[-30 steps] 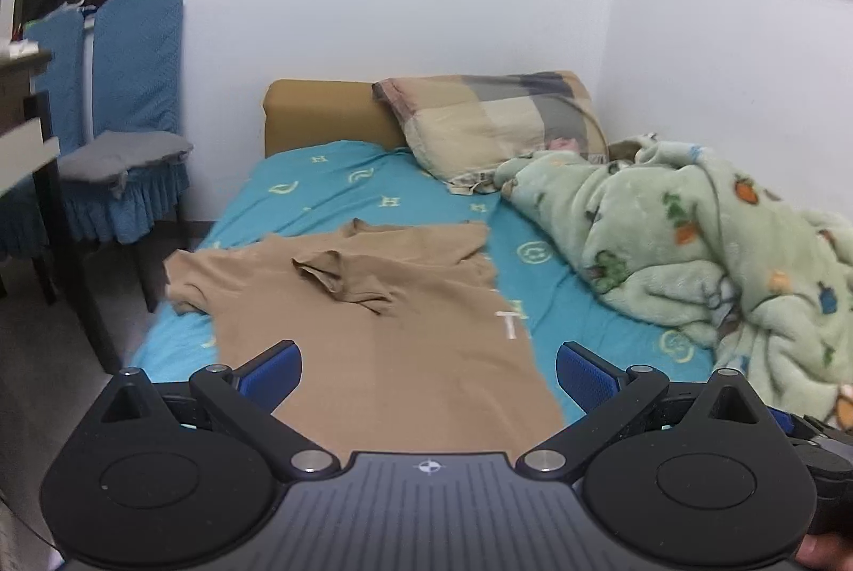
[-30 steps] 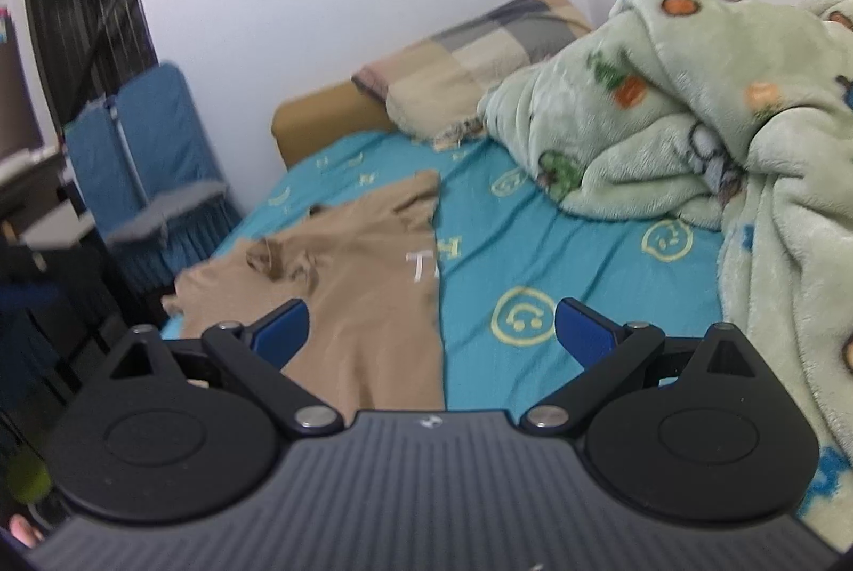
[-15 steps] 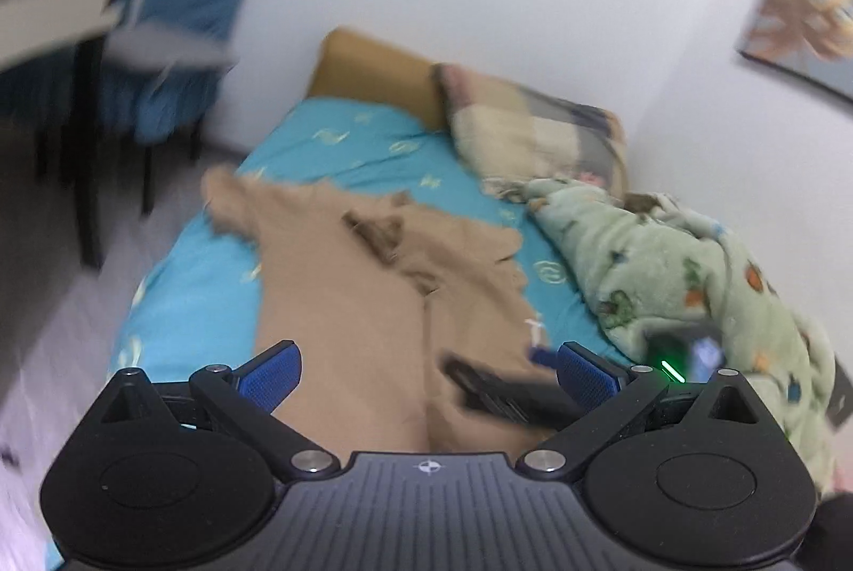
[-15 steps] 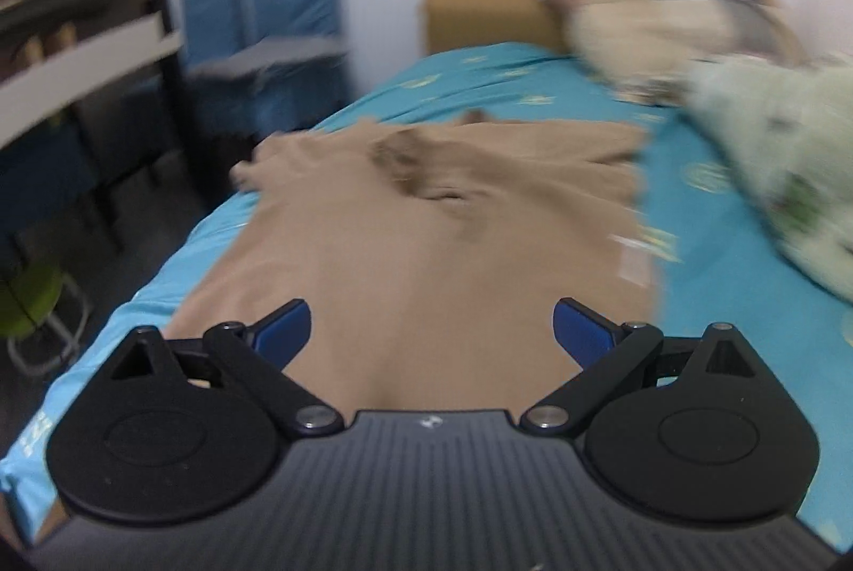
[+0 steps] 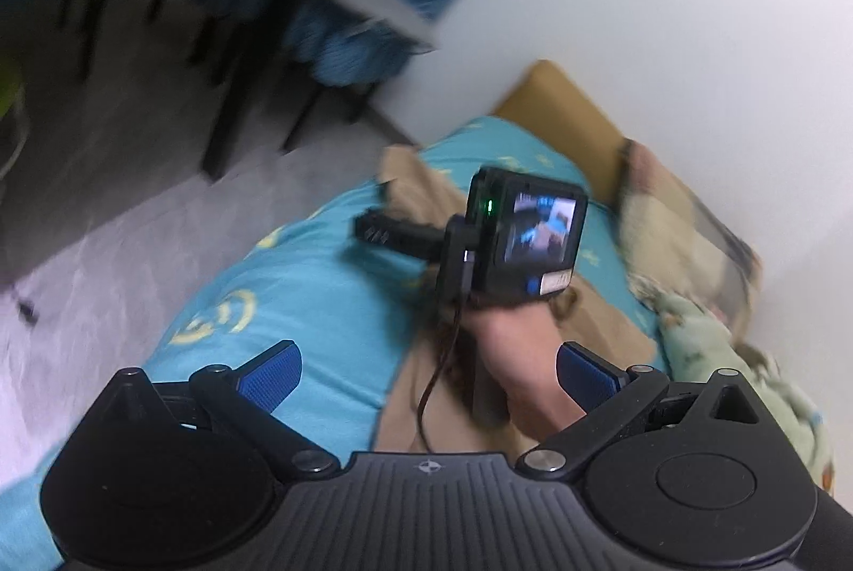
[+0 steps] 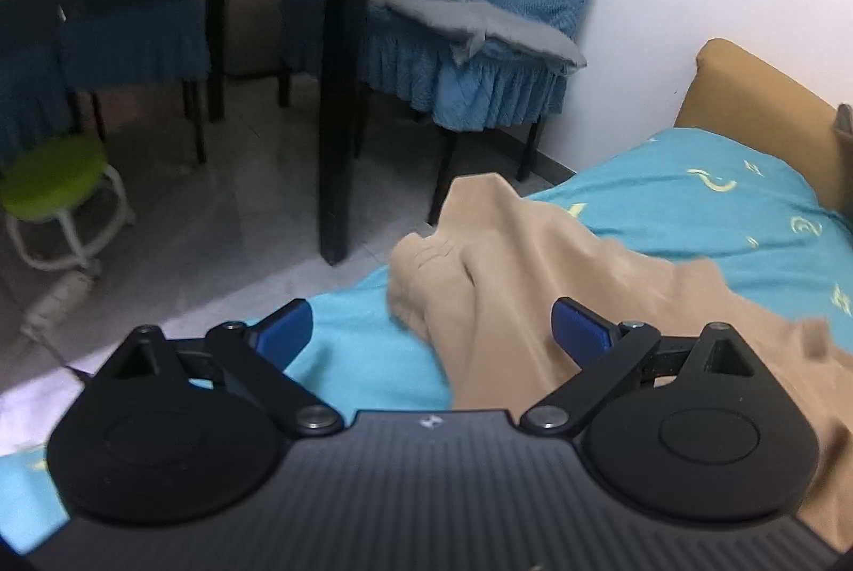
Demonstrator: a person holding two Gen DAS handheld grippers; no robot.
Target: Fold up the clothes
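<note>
Both jaws spread: right gripper [image 6: 432, 326] is held over tan shirt sleeve [image 6: 453, 262]; left gripper [image 5: 429, 371] is held behind it.

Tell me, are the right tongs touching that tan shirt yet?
Cannot tell. In the right wrist view the open right tongs frame the shirt, but no contact or gap shows plainly.

Ahead of the wide-open left gripper [image 5: 429, 371], a person's bare forearm [image 5: 520, 358] and black camera unit [image 5: 525, 240] block the way. The spread right gripper [image 6: 432, 331] faces the crumpled tan cotton shirt [image 6: 512, 262]; bare turquoise patterned bedsheet [image 6: 709, 208] lies beyond.
</note>
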